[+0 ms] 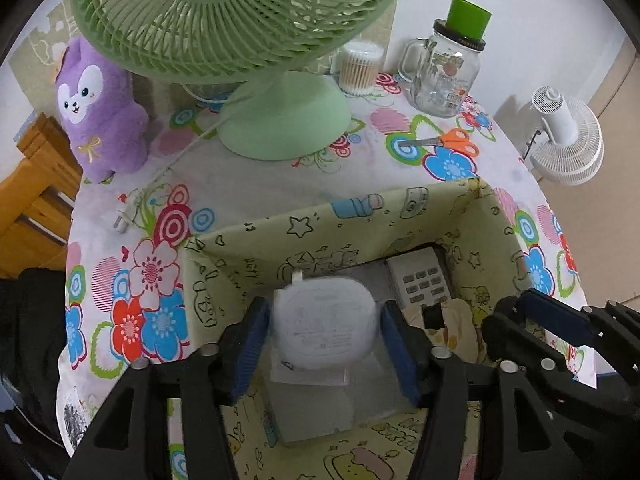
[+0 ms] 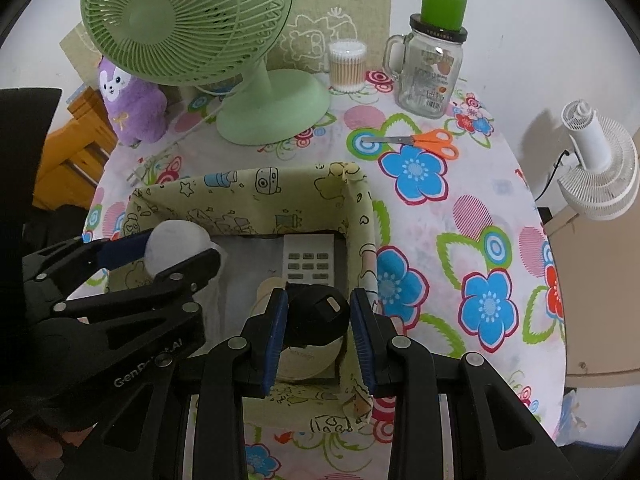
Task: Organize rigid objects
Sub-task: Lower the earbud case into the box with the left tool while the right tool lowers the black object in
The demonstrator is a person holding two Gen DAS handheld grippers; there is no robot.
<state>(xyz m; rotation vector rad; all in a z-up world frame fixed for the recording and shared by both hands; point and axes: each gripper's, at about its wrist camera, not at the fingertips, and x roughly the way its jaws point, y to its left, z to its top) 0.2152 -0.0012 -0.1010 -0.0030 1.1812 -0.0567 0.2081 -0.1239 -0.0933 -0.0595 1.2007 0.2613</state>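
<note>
A pale green fabric storage box (image 1: 360, 216) with doodle print stands on the flowered tablecloth; it also shows in the right wrist view (image 2: 248, 192). My left gripper (image 1: 324, 332) is shut on a white rounded plastic object (image 1: 324, 328) and holds it over the box; the object also shows in the right wrist view (image 2: 176, 246). My right gripper (image 2: 320, 328) is over the box's right side with a black round object (image 2: 316, 316) between its blue pads, seemingly gripped. A white remote (image 2: 308, 260) lies inside the box.
A green desk fan (image 2: 224, 40) and a purple plush (image 2: 132, 100) stand at the back left. A cotton swab tub (image 2: 347, 65), a glass jar mug with a green cap (image 2: 430, 68) and orange scissors (image 2: 424, 141) are at the back right. A white fan (image 2: 600, 168) stands beyond the table's right edge.
</note>
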